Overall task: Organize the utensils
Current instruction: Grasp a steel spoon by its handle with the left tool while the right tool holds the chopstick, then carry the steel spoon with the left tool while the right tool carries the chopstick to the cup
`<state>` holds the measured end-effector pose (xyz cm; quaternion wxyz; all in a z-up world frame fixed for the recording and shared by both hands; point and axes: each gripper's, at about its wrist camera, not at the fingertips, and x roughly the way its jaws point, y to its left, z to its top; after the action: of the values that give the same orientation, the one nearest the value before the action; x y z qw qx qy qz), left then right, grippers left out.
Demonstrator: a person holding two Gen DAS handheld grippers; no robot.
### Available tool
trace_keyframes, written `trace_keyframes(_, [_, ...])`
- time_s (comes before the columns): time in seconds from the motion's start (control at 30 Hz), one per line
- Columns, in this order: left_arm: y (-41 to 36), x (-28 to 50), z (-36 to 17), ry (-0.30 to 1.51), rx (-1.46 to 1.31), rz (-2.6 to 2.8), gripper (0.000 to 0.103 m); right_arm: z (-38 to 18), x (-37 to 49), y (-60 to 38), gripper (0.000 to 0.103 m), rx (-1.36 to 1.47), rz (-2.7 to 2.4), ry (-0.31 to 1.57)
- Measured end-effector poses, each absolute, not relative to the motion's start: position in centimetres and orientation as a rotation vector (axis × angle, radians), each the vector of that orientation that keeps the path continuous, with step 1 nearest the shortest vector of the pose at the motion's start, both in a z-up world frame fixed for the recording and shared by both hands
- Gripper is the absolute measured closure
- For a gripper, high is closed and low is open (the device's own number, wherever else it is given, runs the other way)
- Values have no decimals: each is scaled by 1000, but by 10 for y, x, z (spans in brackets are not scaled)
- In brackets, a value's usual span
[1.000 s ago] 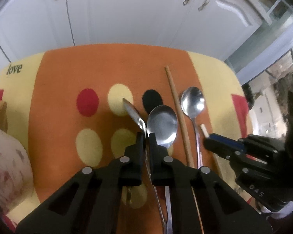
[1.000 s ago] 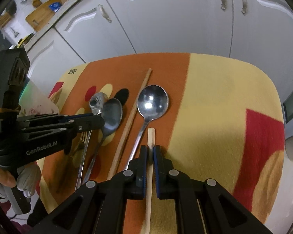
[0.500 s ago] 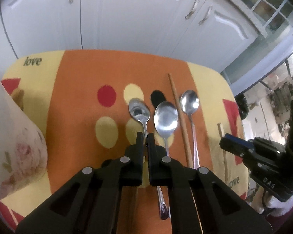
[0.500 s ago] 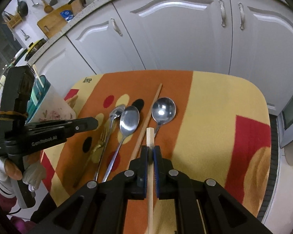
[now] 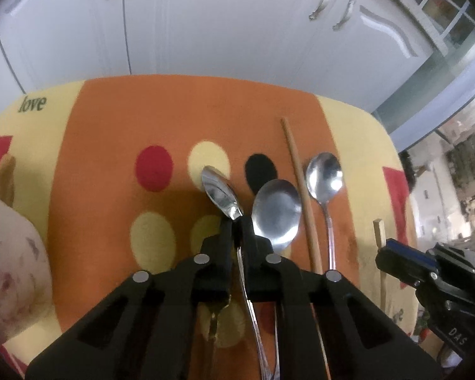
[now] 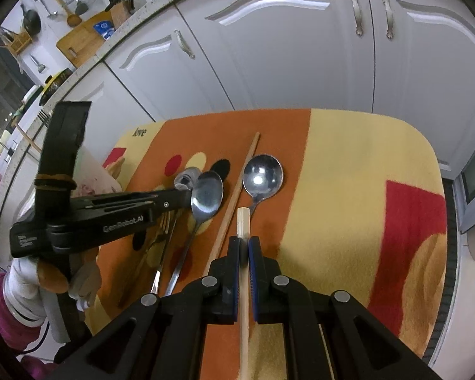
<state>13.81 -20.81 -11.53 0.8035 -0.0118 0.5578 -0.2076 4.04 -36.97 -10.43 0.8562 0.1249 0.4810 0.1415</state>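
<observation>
My left gripper (image 5: pixel 237 225) is shut on the neck of a steel spoon (image 5: pixel 220 191), whose bowl is tilted above the mat. It also shows in the right wrist view (image 6: pixel 186 197). Right of it lie a second spoon (image 5: pixel 276 210), a wooden chopstick (image 5: pixel 300 183) and a third spoon (image 5: pixel 324 179). My right gripper (image 6: pixel 244 243) is shut on another wooden chopstick (image 6: pixel 243 221), held just right of the third spoon (image 6: pixel 262 175). A fork (image 6: pixel 161 237) lies under the left gripper.
The utensils lie on an orange and yellow mat (image 5: pixel 110 145) with coloured dots. A pale floral container (image 5: pixel 12 253) stands at the mat's left edge. White cabinet doors (image 6: pixel 285 57) rise behind the mat.
Both grippers have come back down close to the mat after being higher half a second ago. The left gripper's spoon is now tilted on its side. The right chopstick sits nearer the third spoon.
</observation>
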Motion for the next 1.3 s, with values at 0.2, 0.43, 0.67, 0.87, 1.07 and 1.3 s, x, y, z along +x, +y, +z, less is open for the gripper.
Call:
trace_keyframes(0.2, [-189,117,-89,1134,-64,-490,102,-88,32,-366,98,258,316,975])
trace_keyframes(0.43, [-163,91,-41,1029,-107,-522,102,-61,22,-357,98,252,342,920])
trace_keyframes(0.67, [-139,74,-7,941,-134,-526,102,-35,19,-334,98,205,385,871])
trace_keyframes(0.87, [-112,65,11,899,-156,-510,102,-10,14,-309,98,153,433,830])
trace_keyframes(1.07, [-90,54,31,857,-168,-492,102,10,11,-290,98,116,469,792])
trace_keyframes(1.3, [-59,46,75,770,-151,-466,102,43,17,-267,98,106,506,718])
